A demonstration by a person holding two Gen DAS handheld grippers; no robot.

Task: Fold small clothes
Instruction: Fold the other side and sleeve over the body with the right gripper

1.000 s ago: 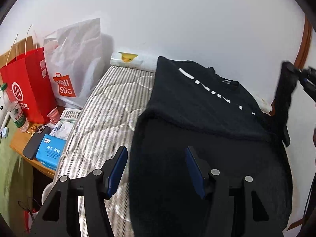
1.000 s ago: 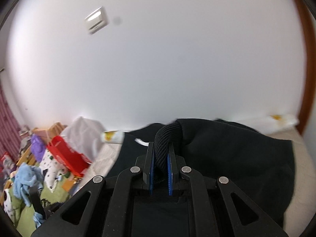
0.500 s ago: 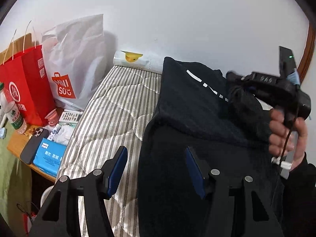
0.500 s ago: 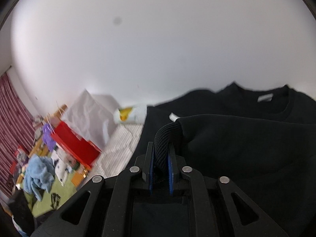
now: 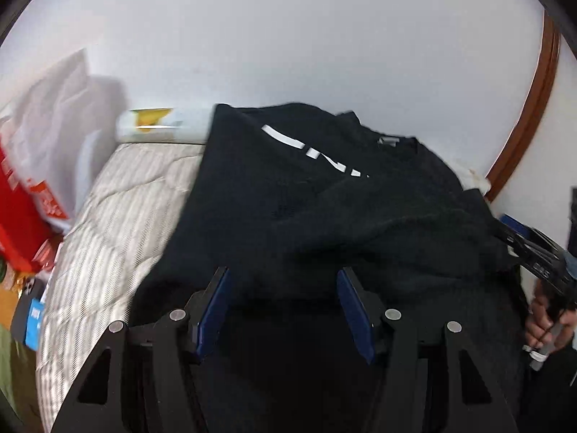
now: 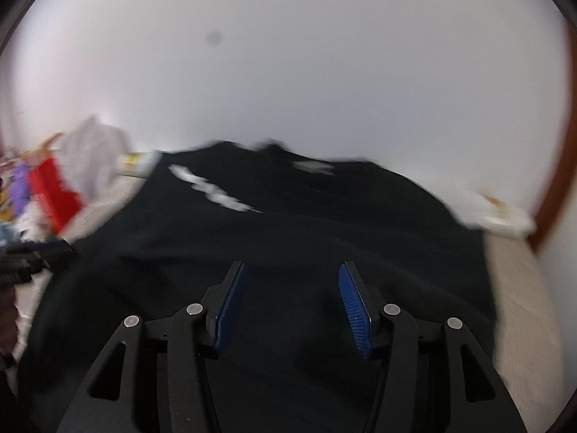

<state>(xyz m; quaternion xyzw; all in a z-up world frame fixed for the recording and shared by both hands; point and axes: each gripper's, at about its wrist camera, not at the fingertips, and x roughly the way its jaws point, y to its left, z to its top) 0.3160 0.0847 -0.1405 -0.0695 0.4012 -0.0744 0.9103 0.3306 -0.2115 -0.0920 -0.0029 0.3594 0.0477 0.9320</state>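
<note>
A black sweatshirt [image 5: 324, 209] with white lettering lies spread on the striped mattress [image 5: 119, 209], its right sleeve folded in across the body. It also fills the right wrist view [image 6: 306, 238], which is blurred. My left gripper [image 5: 285, 303] is open and empty, just above the garment's near part. My right gripper [image 6: 292, 299] is open and empty over the garment; it also shows at the right edge of the left wrist view [image 5: 519, 241], beside the folded sleeve.
A white wall stands behind the bed. A red bag [image 5: 18, 223] and a white bag [image 5: 57, 108] stand at the left by the bed. A phone and a blue pack [image 5: 30, 314] lie on a side table. A brown wooden frame [image 5: 523, 119] runs at right.
My right gripper has let go of the black sleeve it held, opened, and drawn back to the right. The sleeve now lies across the body. The left gripper shifted right over the garment.
</note>
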